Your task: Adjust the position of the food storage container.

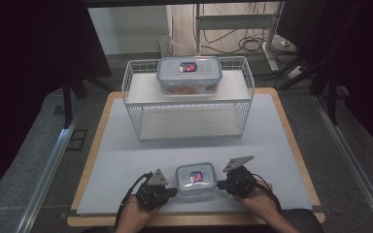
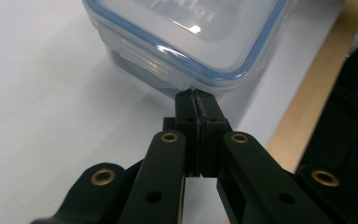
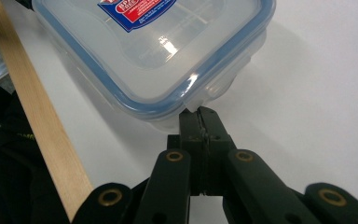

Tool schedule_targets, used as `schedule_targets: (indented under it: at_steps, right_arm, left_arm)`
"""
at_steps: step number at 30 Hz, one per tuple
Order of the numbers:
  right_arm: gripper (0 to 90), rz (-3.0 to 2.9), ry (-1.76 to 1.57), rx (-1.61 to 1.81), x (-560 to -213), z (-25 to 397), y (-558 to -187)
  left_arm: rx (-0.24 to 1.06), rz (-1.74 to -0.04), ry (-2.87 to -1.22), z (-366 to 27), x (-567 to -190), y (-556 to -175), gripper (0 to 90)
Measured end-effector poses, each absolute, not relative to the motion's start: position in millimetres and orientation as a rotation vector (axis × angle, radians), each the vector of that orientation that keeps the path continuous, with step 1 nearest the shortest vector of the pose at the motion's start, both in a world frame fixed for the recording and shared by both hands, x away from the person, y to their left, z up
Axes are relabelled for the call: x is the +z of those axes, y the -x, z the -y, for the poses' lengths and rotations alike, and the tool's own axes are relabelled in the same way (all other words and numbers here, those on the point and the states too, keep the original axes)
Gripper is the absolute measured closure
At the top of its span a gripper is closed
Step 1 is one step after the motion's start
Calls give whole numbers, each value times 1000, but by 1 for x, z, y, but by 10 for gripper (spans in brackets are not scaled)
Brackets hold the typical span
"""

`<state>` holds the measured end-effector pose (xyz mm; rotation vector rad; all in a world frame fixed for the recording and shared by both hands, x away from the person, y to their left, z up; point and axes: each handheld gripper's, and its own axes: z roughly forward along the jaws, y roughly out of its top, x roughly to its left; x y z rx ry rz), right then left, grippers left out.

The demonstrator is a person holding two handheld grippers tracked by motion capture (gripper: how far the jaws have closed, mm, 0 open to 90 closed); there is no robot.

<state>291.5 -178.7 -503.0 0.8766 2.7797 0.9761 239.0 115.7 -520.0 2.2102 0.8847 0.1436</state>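
Note:
A small clear container with a blue-rimmed lid and a red label (image 1: 194, 178) sits on the white mat near the table's front edge. My left gripper (image 1: 174, 192) is at its left side and my right gripper (image 1: 220, 184) at its right side. In the left gripper view the jaws are pressed together, and the left gripper (image 2: 194, 95) touches the container (image 2: 186, 32) just under a lid corner. In the right gripper view the jaws are also together, and the right gripper (image 3: 199, 112) meets a clear lid flap of the container (image 3: 158, 51). I see nothing between either pair of jaws.
A white wire rack (image 1: 136, 80) stands at the back of the mat (image 1: 126, 155). A larger lidded container (image 1: 189, 74) rests on its top shelf. The wooden table edge (image 1: 94, 145) frames the mat, and the same edge (image 3: 32, 107) runs close beside the small container.

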Motion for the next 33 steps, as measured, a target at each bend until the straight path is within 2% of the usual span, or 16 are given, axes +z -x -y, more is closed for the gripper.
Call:
schedule_targets:
  at_steps: [10, 17, 21, 25, 26, 27, 28, 31, 32, 33]
  right_arm:
    - [894, -2763, -888, 969, -503, 173, -301]
    - [893, -2756, -881, 973, -503, 170, -309]
    - [886, -2724, -846, 955, -498, 176, -308]
    - [805, -2685, -833, 972, -491, 193, -311]
    - [740, -2665, -837, 971, -492, 201, -313]
    - [740, -2665, -837, 971, -492, 201, -313]
    - [701, -2657, -842, 977, -492, 205, -314]
    - [585, -2619, -824, 977, -493, 215, -316]
    - [502, -2590, -814, 974, -492, 221, -317]
    - [502, -2590, -814, 974, -492, 221, -317]
  left_arm:
    - [203, -967, -2202, -116, -521, -260, 899]
    - [179, -988, -2182, -120, -522, -264, 884]
    - [269, -1021, -2186, -128, -517, -261, 858]
    - [307, -1085, -2155, -147, -514, -258, 710]
    - [316, -1101, -2153, -151, -515, -257, 606]
    - [325, -1115, -2145, -155, -515, -256, 606]
    - [331, -1126, -2141, -159, -516, -256, 559]
    - [356, -1152, -2116, -169, -517, -256, 406]
    - [362, -1149, -2107, -172, -518, -256, 318]
    - [370, -1148, -2097, -174, -518, -256, 318]
